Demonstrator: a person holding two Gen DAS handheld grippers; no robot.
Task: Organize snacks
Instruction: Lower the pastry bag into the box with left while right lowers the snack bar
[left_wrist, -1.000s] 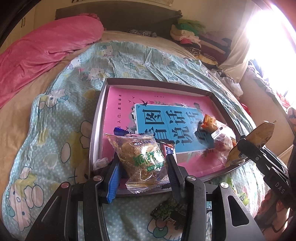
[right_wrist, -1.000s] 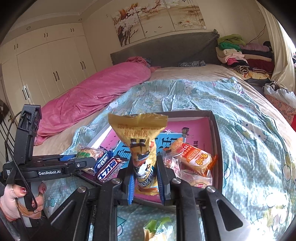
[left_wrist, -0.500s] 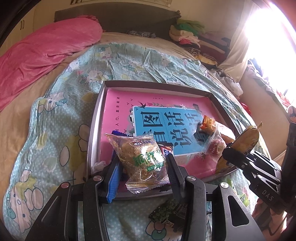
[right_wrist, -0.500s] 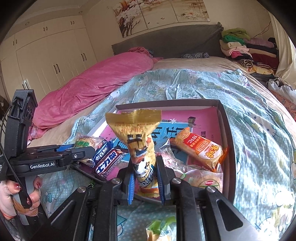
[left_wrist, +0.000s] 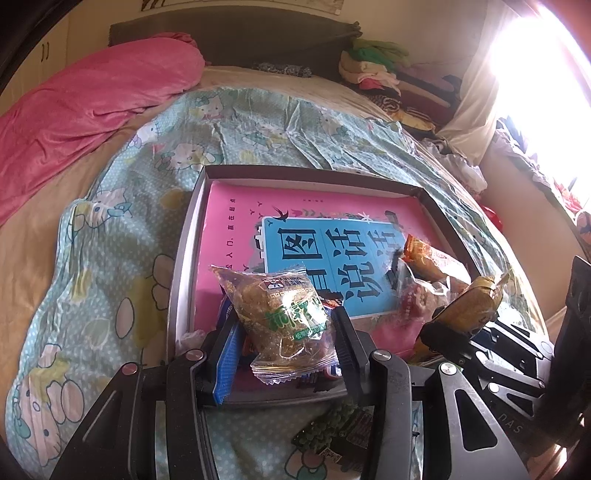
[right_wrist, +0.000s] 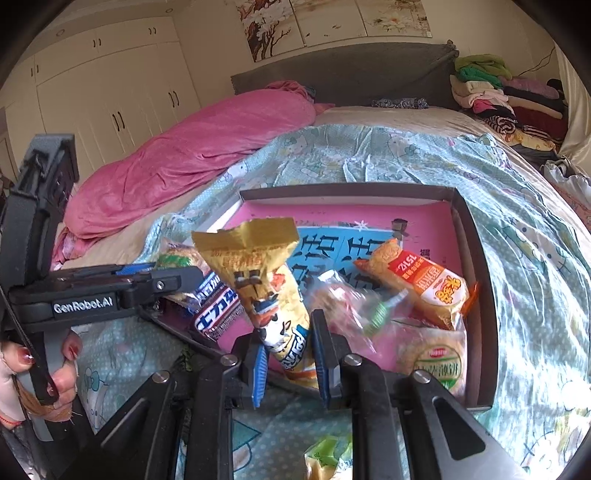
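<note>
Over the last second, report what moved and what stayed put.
The right tool, shut on the yellow snack packet, sank toward the box, nearer the orange packet. Nothing was grabbed or released. The left tool stayed put, still clamping the clear-wrapped cake over the box's near edge.

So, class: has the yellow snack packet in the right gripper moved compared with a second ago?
Yes. In the left wrist view the yellow snack packet has come down and in over the tray's near right rim, toward the snacks already there.
</note>
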